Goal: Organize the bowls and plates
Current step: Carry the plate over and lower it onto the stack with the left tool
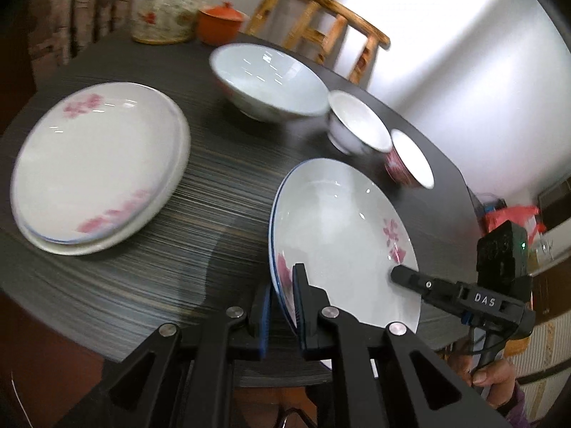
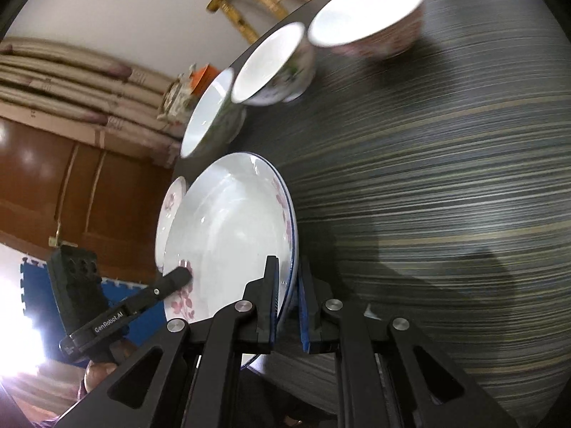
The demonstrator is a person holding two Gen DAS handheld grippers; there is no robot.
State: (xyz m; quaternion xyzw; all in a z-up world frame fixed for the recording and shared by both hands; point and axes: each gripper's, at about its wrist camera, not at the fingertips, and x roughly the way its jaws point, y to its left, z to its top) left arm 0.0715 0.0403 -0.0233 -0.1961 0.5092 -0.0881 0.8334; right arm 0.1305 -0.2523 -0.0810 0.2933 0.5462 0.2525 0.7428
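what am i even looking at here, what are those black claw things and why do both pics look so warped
The black claws are two hand-held grippers, one in each of a person's hands. Each carries a fisheye camera looking along its fingers, which bends the picture. One picture comes from the left gripper, the other from the right gripper.

Both grippers pinch opposite edges of one blue-rimmed plate with pink flowers, tilted over a dark striped table.

On the table sit a stack of flowered plates, a large white bowl, a smaller white bowl and a pink-patterned bowl. At the back stand a floral teapot and an orange lidded pot, with a wooden chair behind.
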